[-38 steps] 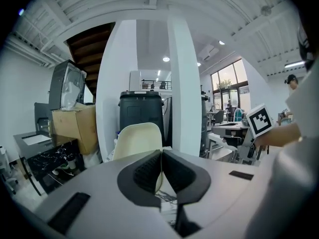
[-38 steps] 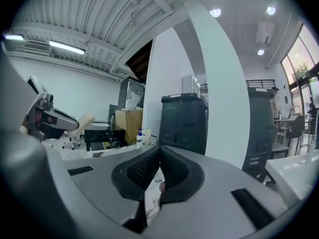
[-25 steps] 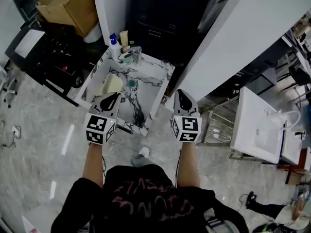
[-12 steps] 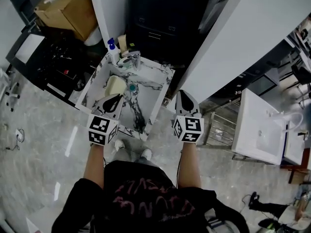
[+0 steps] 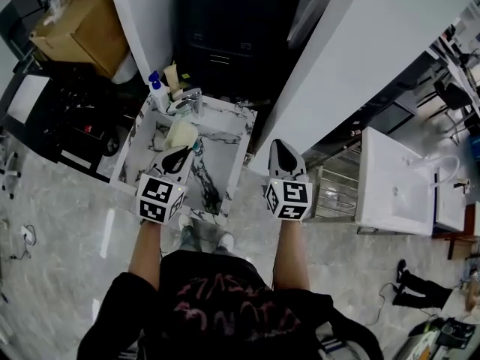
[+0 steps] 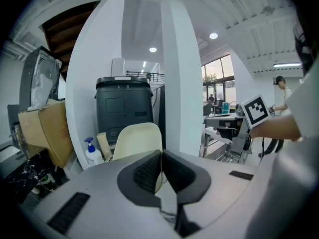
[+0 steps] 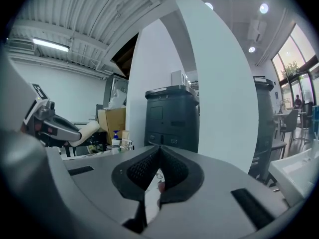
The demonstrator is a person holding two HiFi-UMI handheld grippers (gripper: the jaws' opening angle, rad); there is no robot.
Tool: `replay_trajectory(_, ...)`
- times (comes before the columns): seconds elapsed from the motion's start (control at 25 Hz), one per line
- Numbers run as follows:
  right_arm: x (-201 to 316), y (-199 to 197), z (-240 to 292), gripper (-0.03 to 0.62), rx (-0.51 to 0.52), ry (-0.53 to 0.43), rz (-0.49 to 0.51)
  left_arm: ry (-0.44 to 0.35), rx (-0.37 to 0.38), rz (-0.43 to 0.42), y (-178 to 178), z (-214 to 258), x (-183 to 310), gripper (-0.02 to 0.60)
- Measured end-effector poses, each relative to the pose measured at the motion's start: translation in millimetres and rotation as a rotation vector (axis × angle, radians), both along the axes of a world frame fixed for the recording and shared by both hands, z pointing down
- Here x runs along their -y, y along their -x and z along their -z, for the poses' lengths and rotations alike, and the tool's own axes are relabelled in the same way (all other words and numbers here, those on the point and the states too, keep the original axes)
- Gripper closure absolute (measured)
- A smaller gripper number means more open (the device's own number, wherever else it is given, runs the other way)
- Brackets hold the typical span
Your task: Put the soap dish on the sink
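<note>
Over the marbled sink [image 5: 222, 145], the left tool [image 6: 161, 154] pinches the soap dish [image 6: 136, 140].

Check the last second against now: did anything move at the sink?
The left gripper, jaws shut on the soap dish, carried it a little further over the sink, toward the faucet. The person's feet also shifted. Unchanged: the dish stays gripped, the right gripper stays shut and empty off the sink's right side, and the pump bottle stays by the faucet.
</note>
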State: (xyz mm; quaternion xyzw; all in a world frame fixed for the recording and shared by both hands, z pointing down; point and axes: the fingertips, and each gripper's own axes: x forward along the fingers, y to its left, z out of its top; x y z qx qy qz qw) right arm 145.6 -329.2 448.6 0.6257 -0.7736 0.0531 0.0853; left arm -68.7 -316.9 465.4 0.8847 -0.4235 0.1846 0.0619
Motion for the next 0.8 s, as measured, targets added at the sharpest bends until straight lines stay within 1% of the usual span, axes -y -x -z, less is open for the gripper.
replay_trajectory(0.16, 8.1, -2.2, 1.5, 0.580, 0.004, -0.002, -0.039, 0.008, -0.004, -0.054, -7.2, -4.5, 17.5, 0.557)
replay_trajectory(0.44, 22.7, 0.2, 1.9, 0.580, -0.032, -0.004, -0.074, 0.023, 0.027, -0.150, -24.9, -20.4, 52.3, 0.557)
replay_trajectory(0.56, 30.4, 1.1, -0.6, 0.580, -0.034, 0.002, -0.085, 0.033, 0.062, -0.199, -36.0, -34.2, 71.2, 0.557)
replay_trajectory(0.68, 33.6, -0.9, -6.6, 0.580, -0.024, 0.012, -0.106, 0.064, 0.101, -0.243, -46.3, -56.0, 87.6, 0.557)
replay_trajectory(0.8, 35.6, -2.1, -14.0, 0.580, -0.025, 0.025, -0.121, 0.086, 0.175, -0.287, -54.4, -79.5, 101.9, 0.557)
